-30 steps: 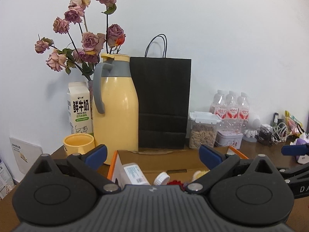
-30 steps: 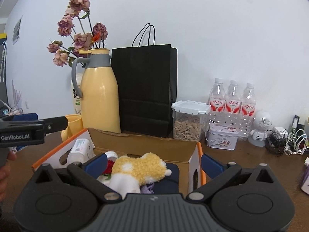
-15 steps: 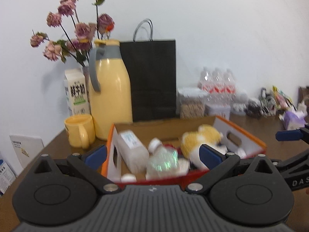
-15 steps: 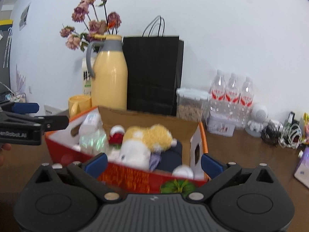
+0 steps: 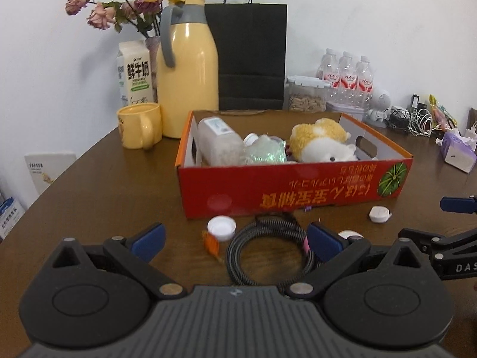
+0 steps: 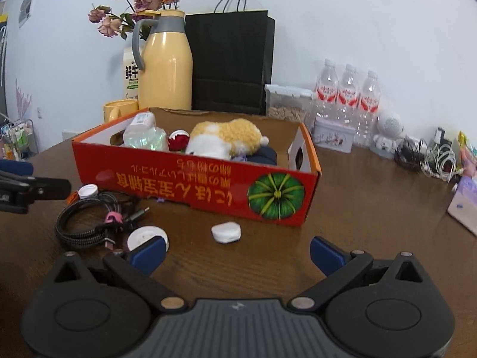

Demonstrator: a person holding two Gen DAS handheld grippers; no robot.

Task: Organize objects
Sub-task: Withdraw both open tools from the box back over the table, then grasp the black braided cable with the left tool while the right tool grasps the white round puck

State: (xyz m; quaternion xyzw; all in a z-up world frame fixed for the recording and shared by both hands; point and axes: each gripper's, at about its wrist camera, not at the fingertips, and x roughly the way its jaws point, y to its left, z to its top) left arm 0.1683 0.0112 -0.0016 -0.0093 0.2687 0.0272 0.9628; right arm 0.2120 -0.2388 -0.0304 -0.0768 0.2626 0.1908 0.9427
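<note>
Red box [image 5: 298,185] mid worktop [image 5: 104,185], w/ plush toy [image 5: 322,141], clear bottle [image 5: 219,141] & misc inside. Coiled cable [image 5: 268,250], white cap [image 5: 221,228], small white case [image 6: 225,231] on worktop just in front of box. Left claw [image 5: 235,240] & right claw [image 6: 237,252] both spread wide, empty, above worktop.

Milk carton [image 5: 134,73]: "鲜牛奶", "FRESH MILK"
Right gripper [image 5: 456,232] arm: "DAS", cut off by frame edge
Red box [image 6: 208,185]: upside-down yellow script, not legible
</note>
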